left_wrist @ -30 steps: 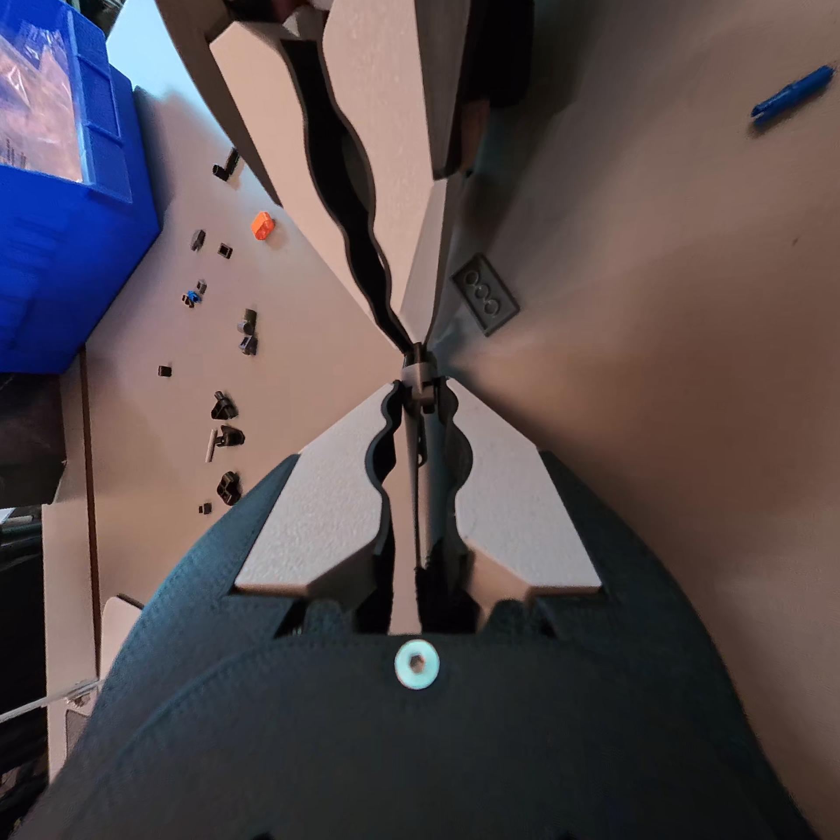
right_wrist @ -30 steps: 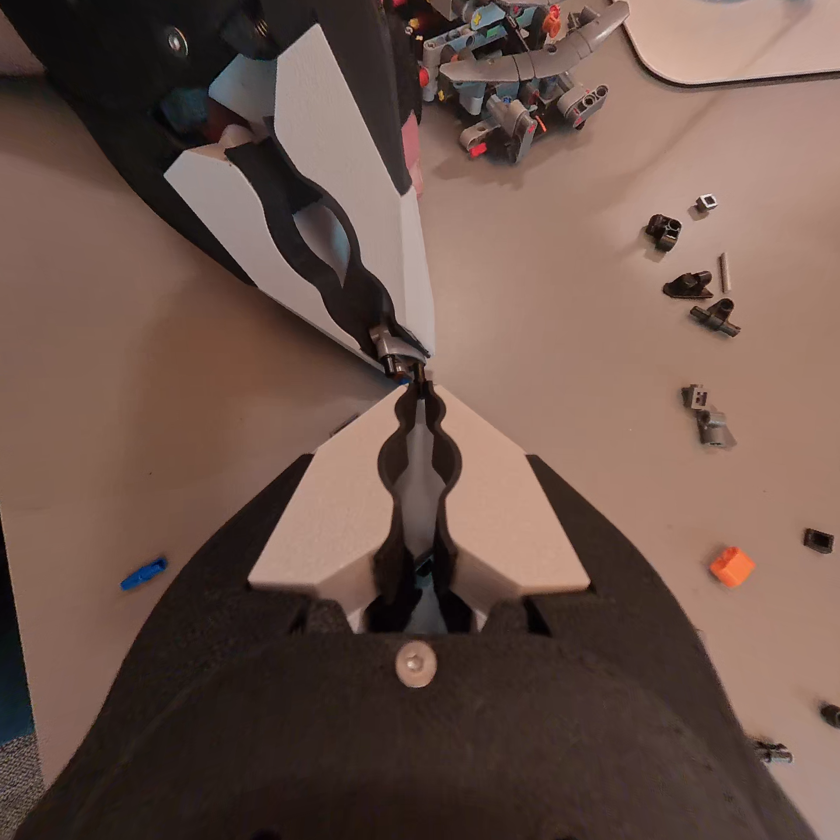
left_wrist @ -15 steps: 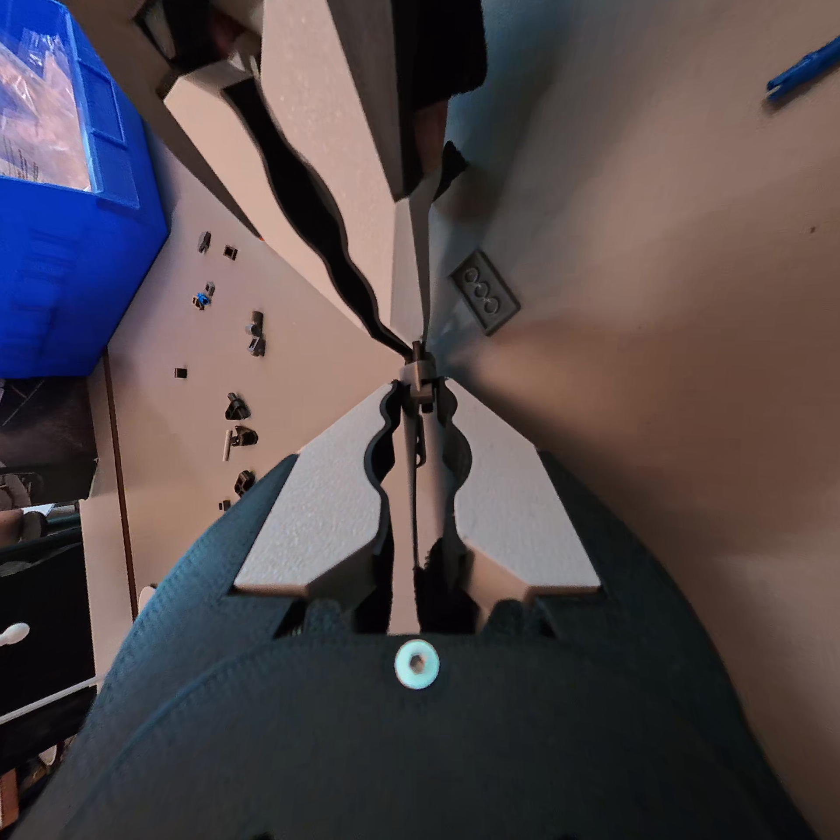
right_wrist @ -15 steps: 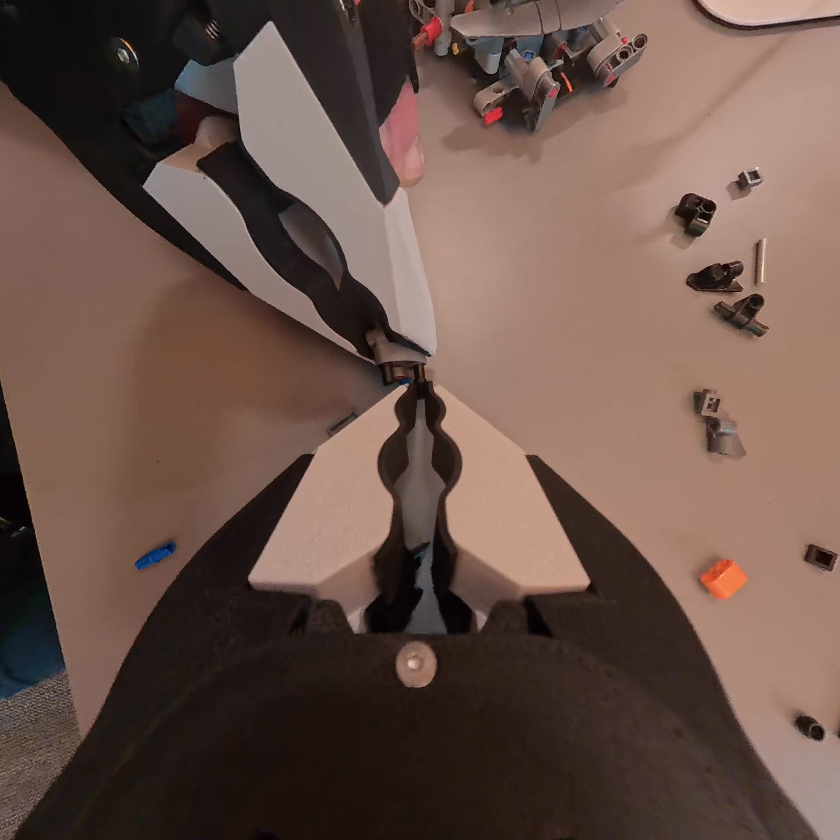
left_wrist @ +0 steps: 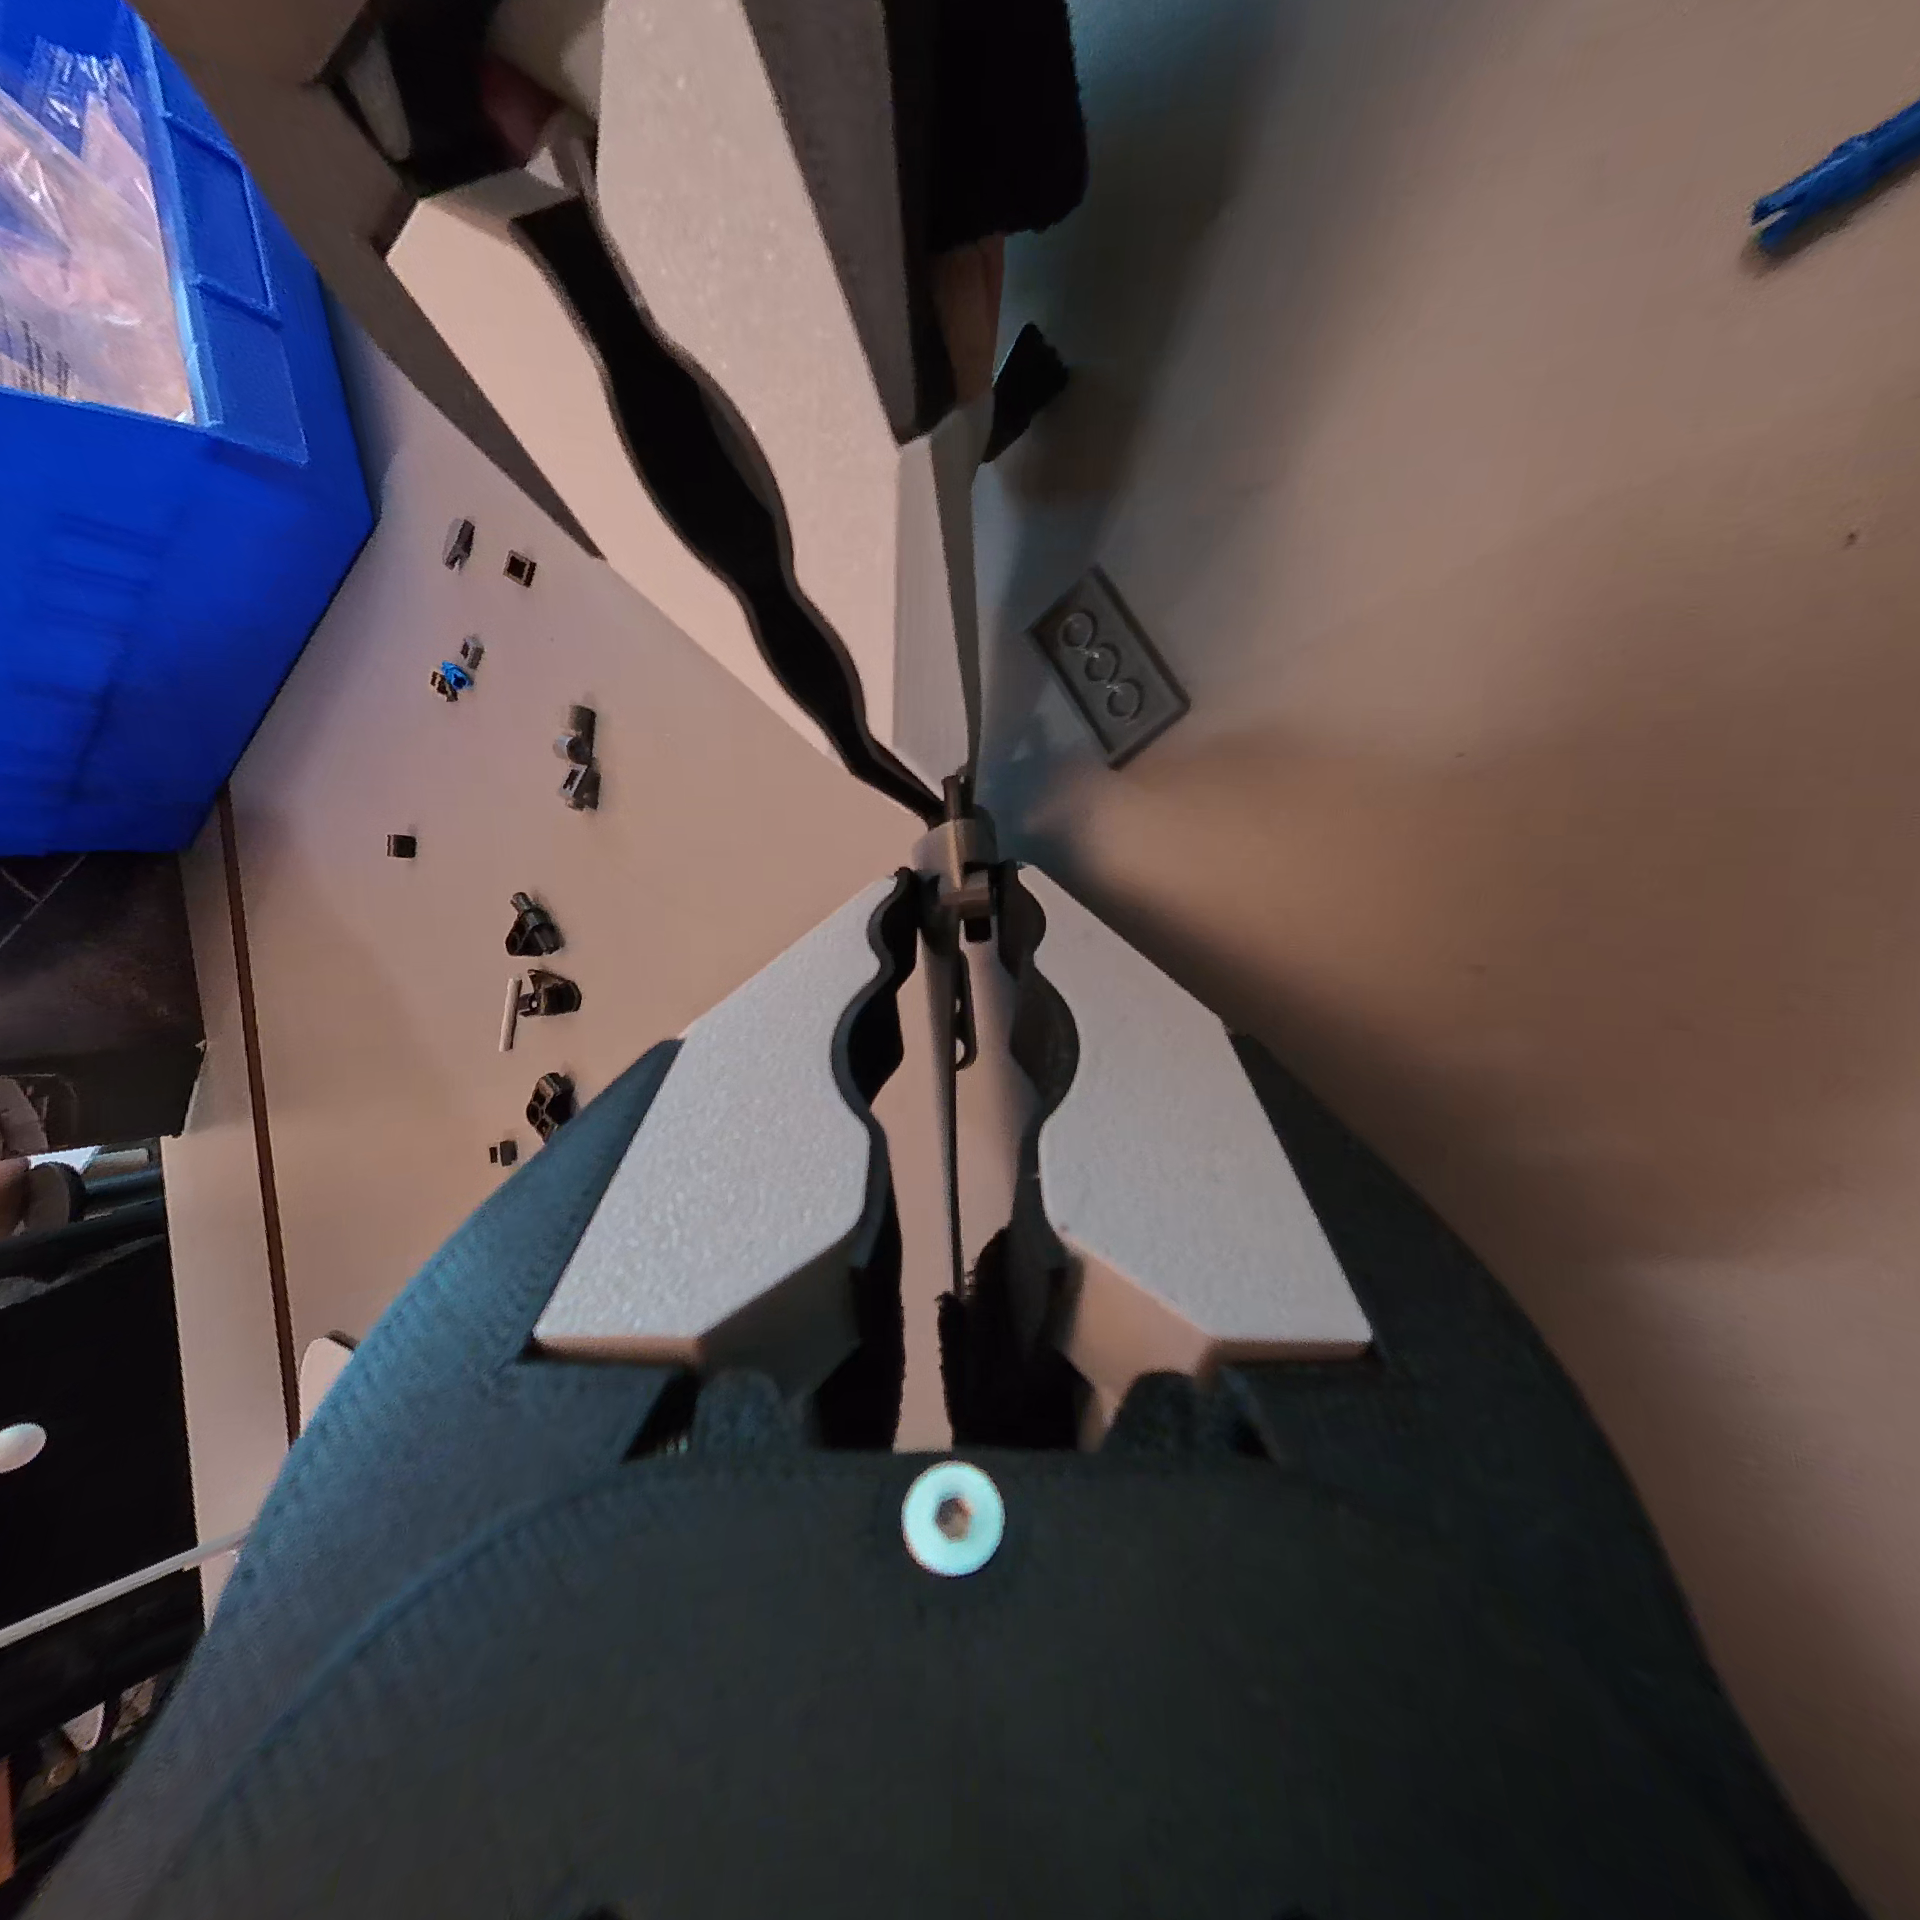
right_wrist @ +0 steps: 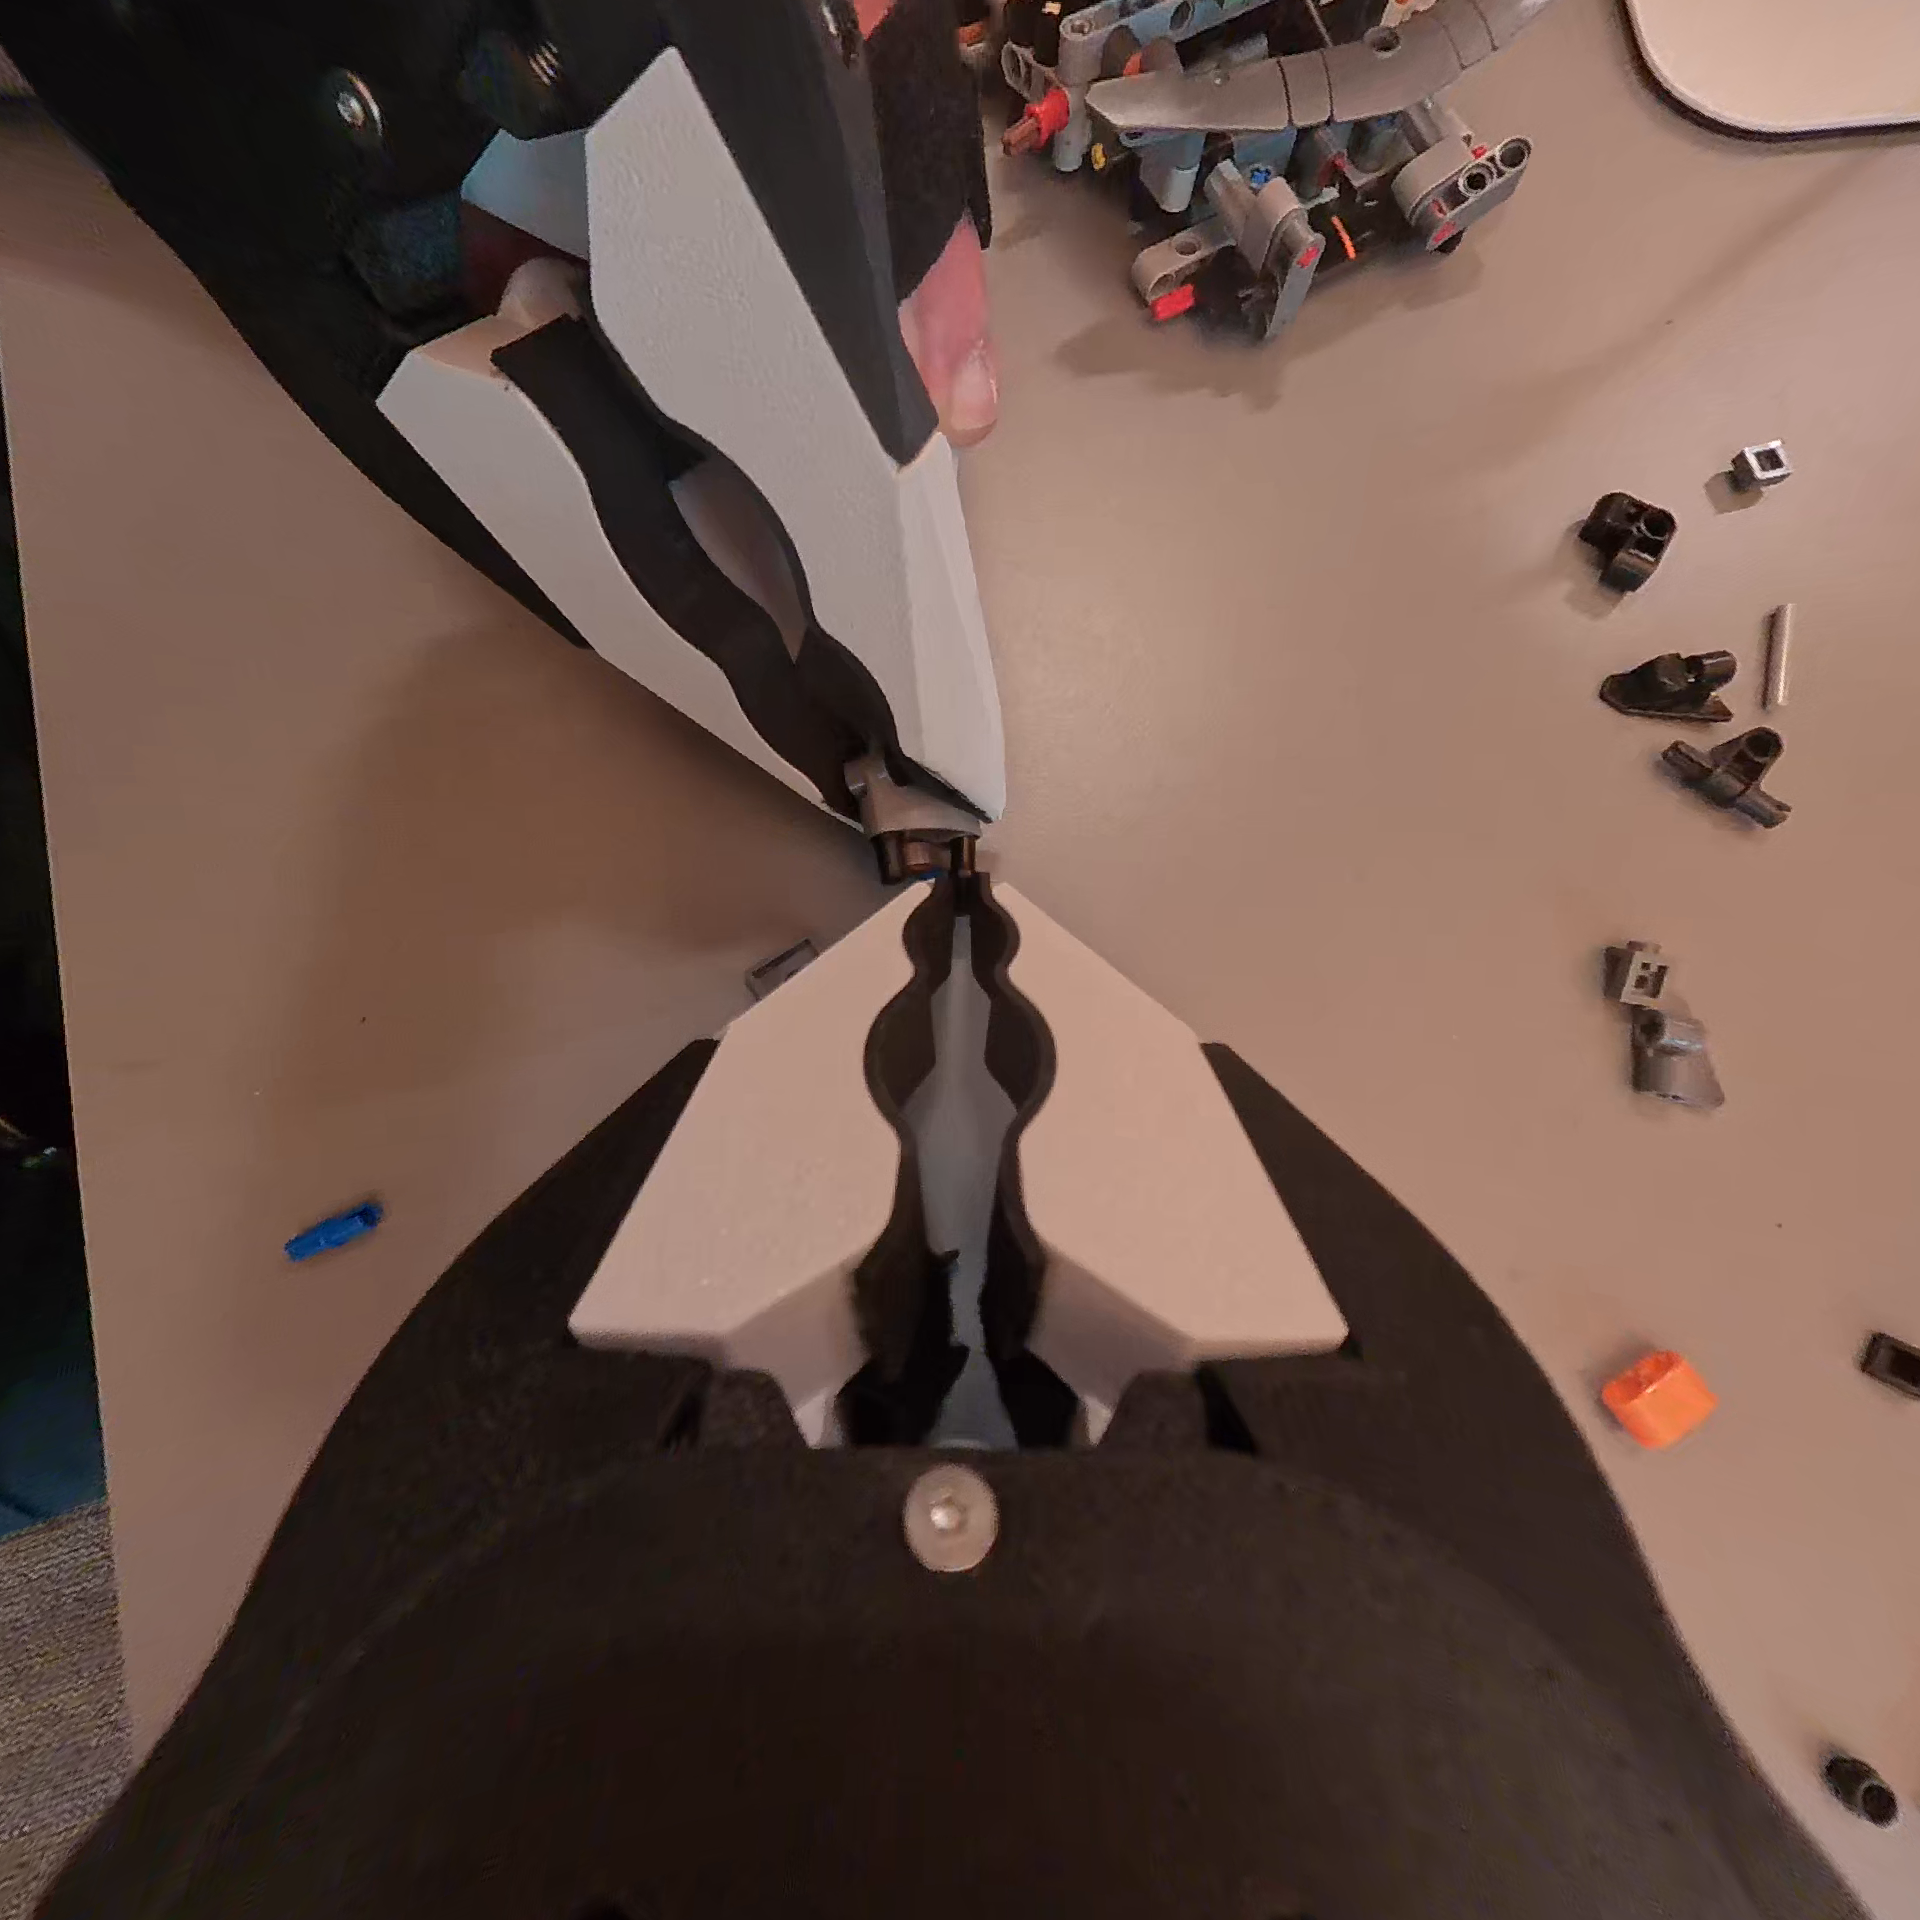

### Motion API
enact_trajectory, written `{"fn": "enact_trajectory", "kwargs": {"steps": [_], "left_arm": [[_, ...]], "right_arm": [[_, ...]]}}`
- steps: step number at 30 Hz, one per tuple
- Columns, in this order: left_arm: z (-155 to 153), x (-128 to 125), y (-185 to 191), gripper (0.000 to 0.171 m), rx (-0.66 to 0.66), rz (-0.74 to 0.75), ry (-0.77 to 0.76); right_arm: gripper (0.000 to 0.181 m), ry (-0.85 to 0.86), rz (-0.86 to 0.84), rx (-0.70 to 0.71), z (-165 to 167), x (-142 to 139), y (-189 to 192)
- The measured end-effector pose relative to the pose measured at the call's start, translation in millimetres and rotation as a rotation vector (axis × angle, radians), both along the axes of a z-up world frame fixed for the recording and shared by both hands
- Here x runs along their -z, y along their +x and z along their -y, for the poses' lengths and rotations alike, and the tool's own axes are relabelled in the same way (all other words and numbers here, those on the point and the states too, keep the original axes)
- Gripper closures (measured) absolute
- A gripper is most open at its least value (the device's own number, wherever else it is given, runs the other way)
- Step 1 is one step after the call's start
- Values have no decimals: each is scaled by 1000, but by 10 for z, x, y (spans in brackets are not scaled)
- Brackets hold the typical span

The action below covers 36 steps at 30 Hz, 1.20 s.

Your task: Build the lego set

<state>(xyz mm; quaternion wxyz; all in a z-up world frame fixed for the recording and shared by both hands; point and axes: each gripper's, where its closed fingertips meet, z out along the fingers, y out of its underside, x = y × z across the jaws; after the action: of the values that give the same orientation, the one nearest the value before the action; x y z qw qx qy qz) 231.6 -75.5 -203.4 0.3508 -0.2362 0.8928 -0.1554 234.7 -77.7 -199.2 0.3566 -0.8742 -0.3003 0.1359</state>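
Observation:
My left gripper [left_wrist: 961, 891] is shut on a small grey connector [left_wrist: 966, 847] that sticks out of its tips. My right gripper [right_wrist: 964, 896] is shut on a small black pin [right_wrist: 966, 868]. The two grippers meet tip to tip above the tan table, and the pin touches the end of the connector [right_wrist: 896, 812]. In the right wrist view the left gripper [right_wrist: 920, 816] comes in from the upper left. In the left wrist view the right gripper [left_wrist: 940, 792] comes in from the top. The partly built grey lego model [right_wrist: 1278, 156] stands at the far side.
Loose parts lie to the right: an orange piece [right_wrist: 1657, 1397], black connectors [right_wrist: 1626, 535], grey pieces [right_wrist: 1662, 1039]. A grey three-hole plate [left_wrist: 1110, 681] lies under the tips. A blue pin [right_wrist: 332, 1231] is near the table's left edge. A blue bin [left_wrist: 135, 468] stands beside the parts. Less than 4 cm separates the two grippers' tips.
Both grippers stay shut and tip to tip. The pair has shifted a little over the table, and the orange piece has gone out of sight in the left wrist view.

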Motion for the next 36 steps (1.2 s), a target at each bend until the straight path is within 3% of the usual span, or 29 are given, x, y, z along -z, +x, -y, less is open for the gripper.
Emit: {"fn": "enact_trajectory", "kwargs": {"steps": [36], "left_arm": [[68, 12, -77, 158, 41, -71, -91]], "right_arm": [[181, 49, 116, -245, 60, 0, -79]]}}
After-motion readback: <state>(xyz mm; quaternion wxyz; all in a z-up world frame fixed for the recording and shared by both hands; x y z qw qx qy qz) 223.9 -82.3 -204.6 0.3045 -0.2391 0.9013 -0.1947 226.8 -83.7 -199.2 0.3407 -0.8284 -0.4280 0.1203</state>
